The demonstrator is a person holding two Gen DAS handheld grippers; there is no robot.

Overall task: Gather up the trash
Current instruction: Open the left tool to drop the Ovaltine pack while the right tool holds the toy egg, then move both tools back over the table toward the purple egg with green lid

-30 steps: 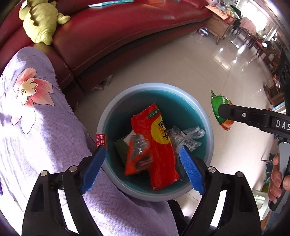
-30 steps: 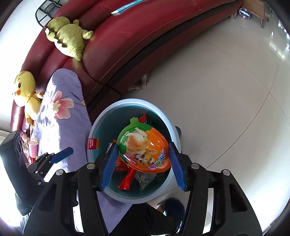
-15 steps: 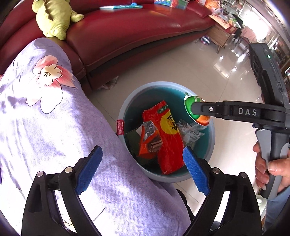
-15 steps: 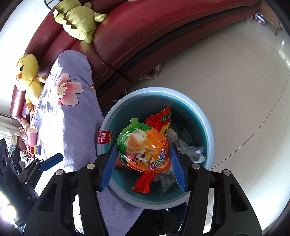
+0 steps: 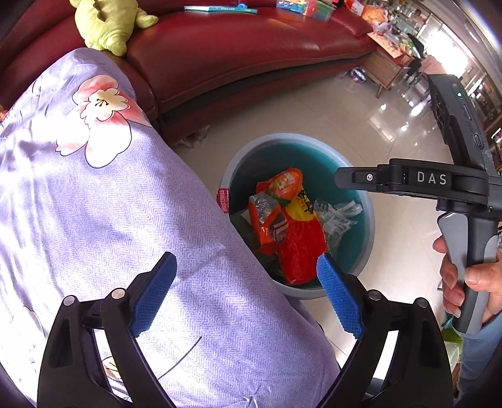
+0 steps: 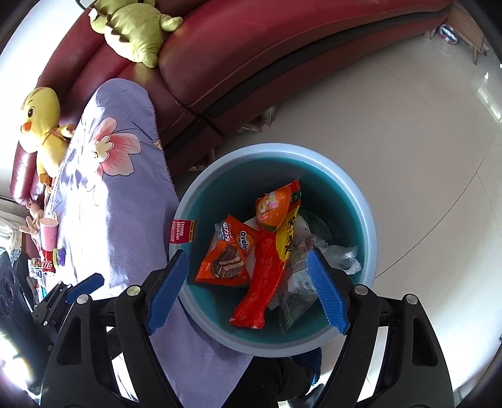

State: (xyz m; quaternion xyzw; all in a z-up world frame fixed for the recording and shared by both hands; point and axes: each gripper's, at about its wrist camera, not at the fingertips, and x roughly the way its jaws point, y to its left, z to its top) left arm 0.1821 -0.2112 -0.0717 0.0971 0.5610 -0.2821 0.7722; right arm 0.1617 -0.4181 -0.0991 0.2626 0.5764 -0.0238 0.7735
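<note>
A round blue trash bin [image 6: 360,201] [image 5: 367,226] stands on the floor beside the cloth-covered table. In it lie an orange and green snack packet [image 6: 273,208] [image 5: 287,185], a long red wrapper [image 6: 263,282] [image 5: 298,248], an orange Ovaltine packet [image 6: 227,254] and clear plastic wrappers [image 6: 339,254]. My right gripper [image 6: 248,290] is open and empty above the bin; its body shows in the left wrist view [image 5: 408,182]. My left gripper [image 5: 248,295] is open and empty over the table edge, left of the bin.
A purple flowered cloth [image 5: 94,188] covers the table left of the bin. A red sofa [image 6: 251,47] with a green plush toy [image 6: 135,28] and a yellow duck [image 6: 40,119] stands behind. A pink cup [image 6: 48,232] and small items sit at the table's far end.
My right gripper opened and the orange and green packet dropped into the bin. My left gripper drew back from the bin over the table.
</note>
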